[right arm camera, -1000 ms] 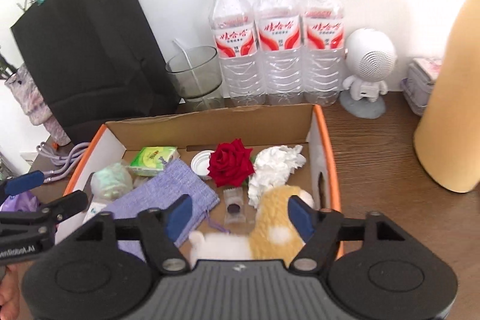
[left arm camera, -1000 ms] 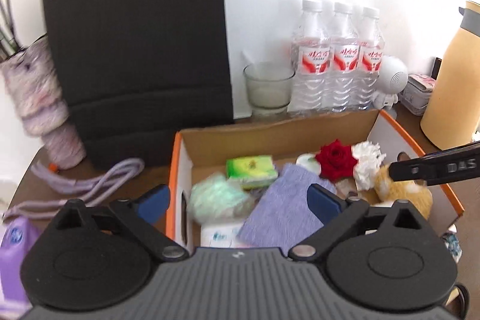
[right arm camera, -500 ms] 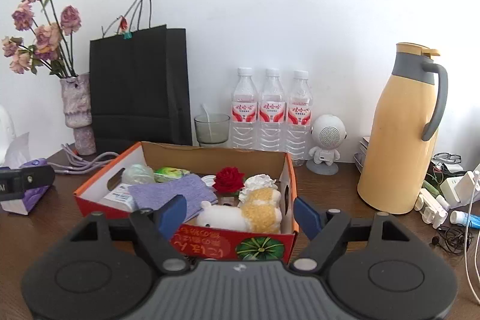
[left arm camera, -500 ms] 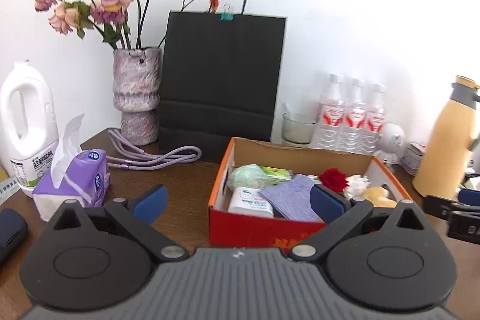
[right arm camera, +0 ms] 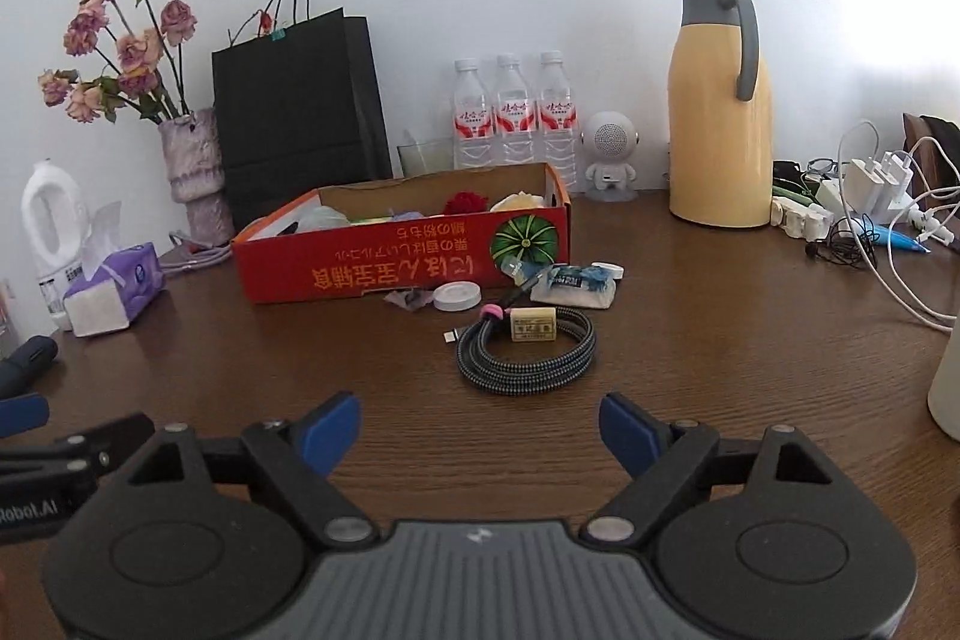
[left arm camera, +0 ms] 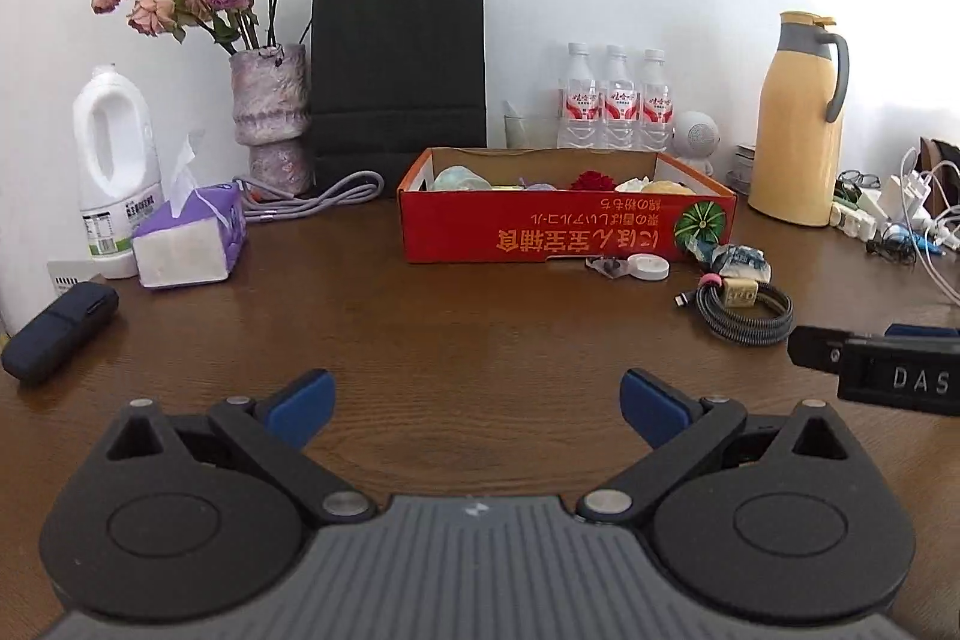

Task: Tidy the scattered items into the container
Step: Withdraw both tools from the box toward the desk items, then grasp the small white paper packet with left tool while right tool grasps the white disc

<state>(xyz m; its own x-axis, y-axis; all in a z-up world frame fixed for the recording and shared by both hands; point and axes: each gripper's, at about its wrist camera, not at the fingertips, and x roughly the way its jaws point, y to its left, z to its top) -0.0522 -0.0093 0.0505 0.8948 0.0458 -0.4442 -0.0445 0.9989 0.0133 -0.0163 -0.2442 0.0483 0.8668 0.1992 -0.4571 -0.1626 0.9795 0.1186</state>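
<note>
Both the left gripper (left arm camera: 477,403) and right gripper (right arm camera: 480,430) hover with blue pads spread, empty, above the wood-grain tabletop (right arm camera: 690,370). Beyond lie a coiled braided cable (right arm camera: 528,349), a round white lid (right arm camera: 457,296) and a crinkled packet (right arm camera: 576,283), just beside the red cardboard box (right arm camera: 402,259).

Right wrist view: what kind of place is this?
Probably a home or office desk used as a catch-all surface. A wooden table against a white wall holds a vase of dried roses, a yellow thermos jug, and chargers with tangled cables, plus the red cardboard box for tidying.
</note>
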